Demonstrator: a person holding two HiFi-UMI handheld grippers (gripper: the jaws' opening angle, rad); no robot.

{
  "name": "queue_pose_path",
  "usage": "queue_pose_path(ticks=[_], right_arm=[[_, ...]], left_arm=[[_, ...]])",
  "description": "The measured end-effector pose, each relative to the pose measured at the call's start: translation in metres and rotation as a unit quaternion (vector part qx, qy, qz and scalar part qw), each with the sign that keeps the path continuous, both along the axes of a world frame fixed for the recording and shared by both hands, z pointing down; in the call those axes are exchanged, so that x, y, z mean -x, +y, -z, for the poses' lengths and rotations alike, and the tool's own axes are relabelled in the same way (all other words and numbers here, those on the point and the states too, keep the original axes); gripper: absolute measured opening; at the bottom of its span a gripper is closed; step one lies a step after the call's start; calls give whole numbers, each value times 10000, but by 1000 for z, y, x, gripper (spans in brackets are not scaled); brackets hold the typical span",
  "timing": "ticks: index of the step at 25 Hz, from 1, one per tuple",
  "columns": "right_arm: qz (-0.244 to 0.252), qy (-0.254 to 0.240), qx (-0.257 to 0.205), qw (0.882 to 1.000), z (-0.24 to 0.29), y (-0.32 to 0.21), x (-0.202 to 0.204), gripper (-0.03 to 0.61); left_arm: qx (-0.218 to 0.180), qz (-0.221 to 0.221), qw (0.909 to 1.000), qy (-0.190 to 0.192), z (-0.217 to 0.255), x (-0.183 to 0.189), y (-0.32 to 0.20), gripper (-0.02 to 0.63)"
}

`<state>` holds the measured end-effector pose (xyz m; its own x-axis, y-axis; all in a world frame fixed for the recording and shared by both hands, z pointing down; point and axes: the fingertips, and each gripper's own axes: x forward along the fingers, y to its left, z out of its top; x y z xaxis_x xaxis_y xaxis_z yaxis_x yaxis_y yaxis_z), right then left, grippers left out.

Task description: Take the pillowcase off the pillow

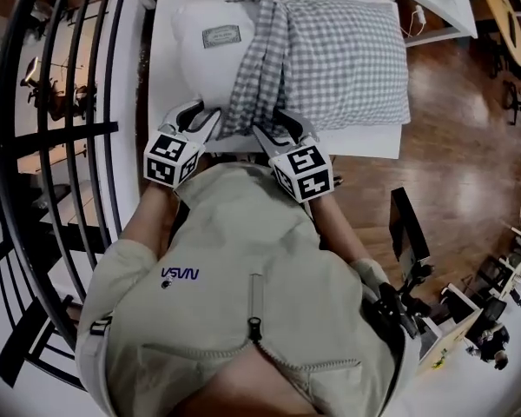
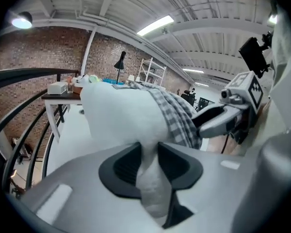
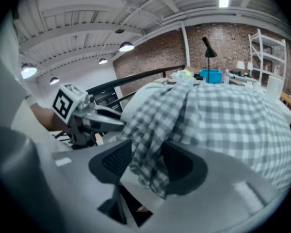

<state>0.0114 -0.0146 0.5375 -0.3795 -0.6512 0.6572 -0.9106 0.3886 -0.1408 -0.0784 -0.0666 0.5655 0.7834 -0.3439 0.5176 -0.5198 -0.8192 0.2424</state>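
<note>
**Position of the work.** The pillow point(image 1: 200, 59) lies on the white worktop point(image 1: 365, 144) at 12 o'clock from the operator. Its long axis runs from 9 to 3 o'clock. The checked pillowcase point(image 1: 347, 59) covers the end toward 3 o'clock. The end toward 9 o'clock is bare white and carries a small sewn label point(image 1: 221, 36). The open hem of the pillowcase is gathered into a band that runs from 12 to 6 o'clock across the middle of the pillow.

**Left tongs point(image 1: 200, 115).** They are clenched on the near edge of the bare pillow. White filling is pinched between the pads.

**Right tongs point(image 1: 282, 130).** The jaws stand wide. The lower end of the gathered hem hangs between them. The cloth appears loose rather than gripped, but the fold hides part of the pads.

**Governing relation.** The two tongs sit close together at the 6 o'clock edge of the pillow, one on each side of the hem. The right tongs are nearer the pillowcase and the left tongs are nearer the bare end. The remaining cover lies toward 3 o'clock. The likely next move is to close the right tongs on the hem and draw it toward 3 o'clock, along the long axis. The left tongs would anchor the pillow against that pull.
</note>
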Motion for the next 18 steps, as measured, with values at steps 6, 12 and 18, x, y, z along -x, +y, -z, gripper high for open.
queue_pose_path(ticks=[6, 12, 18], right_arm=[[57, 1039, -310, 9941, 3, -16, -8, 63], [-7, 1789, -621, 9819, 40, -17, -37, 25], [-232, 2765, -417, 9598, 37, -7, -101, 21]], left_arm=[[-628, 305, 9971, 319, 55, -11, -28, 32], [-904, 907, 9888, 763, 93, 15, -67, 25], [-872, 1277, 9831, 980, 96, 38, -93, 21]])
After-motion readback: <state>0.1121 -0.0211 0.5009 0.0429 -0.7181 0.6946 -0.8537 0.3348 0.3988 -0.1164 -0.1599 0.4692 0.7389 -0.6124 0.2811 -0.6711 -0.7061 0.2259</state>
